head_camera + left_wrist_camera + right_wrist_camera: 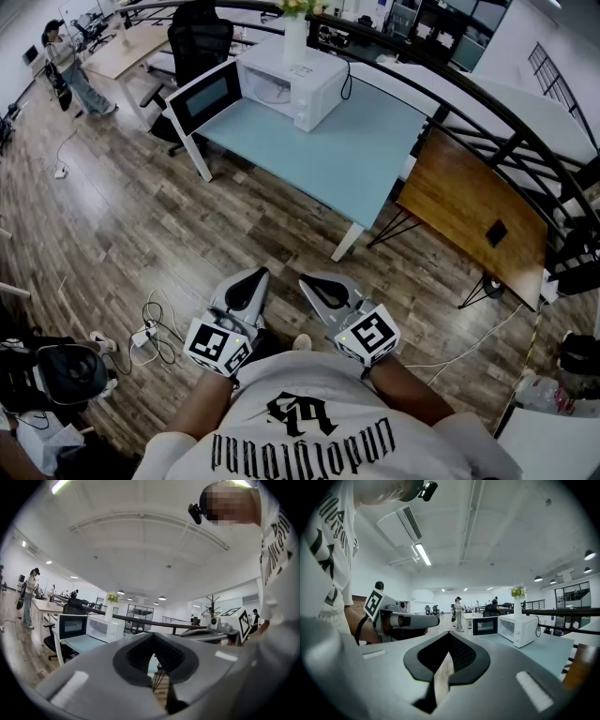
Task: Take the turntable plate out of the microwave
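Observation:
A white microwave stands at the far end of a pale blue table, its door swung open to the left. The same microwave shows small in the left gripper view, and the microwave appears again in the right gripper view. The turntable plate inside cannot be made out. My left gripper and right gripper are held close to my chest, well short of the table, side by side. Both are shut with nothing between the jaws.
A wooden desk stands right of the blue table, behind a curved black railing. A white vase with flowers sits behind the microwave. A black office chair and a person are far left. Cables lie on the wooden floor.

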{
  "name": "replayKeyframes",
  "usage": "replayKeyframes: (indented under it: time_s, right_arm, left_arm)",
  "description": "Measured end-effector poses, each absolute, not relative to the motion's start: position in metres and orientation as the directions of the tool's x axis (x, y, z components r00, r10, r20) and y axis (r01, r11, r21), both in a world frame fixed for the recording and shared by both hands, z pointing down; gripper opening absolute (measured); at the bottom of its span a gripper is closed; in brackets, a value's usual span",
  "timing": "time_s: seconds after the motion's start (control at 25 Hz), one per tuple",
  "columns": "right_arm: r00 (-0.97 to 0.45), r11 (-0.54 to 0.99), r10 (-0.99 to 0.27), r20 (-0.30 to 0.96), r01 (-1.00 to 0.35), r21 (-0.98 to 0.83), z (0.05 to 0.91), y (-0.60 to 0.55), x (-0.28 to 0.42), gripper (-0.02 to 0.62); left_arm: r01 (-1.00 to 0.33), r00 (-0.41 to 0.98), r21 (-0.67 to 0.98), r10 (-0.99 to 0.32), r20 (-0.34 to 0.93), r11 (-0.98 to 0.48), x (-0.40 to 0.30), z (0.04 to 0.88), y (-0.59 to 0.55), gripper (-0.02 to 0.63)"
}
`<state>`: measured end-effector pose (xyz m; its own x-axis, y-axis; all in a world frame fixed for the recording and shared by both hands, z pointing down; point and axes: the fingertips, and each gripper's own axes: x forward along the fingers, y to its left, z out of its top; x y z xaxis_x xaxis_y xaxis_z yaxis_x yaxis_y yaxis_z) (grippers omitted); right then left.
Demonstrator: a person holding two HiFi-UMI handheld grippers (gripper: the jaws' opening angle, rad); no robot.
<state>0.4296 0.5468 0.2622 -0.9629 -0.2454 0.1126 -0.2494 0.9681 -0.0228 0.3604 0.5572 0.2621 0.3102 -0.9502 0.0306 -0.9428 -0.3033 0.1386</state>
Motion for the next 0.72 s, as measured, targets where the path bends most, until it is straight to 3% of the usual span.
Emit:
replayKeyframes:
  time_s: [0.72]
  right_arm:
    - [-0.966, 0.969, -0.233, 0.111, -0.24, -0.057, 0.263, 0.521, 0.339, 0.003]
  left_arm:
    - [-0.937, 0.315, 0.161, -0.949, 0.011, -0.309, 0.27, 0.269, 0.538, 0.05]
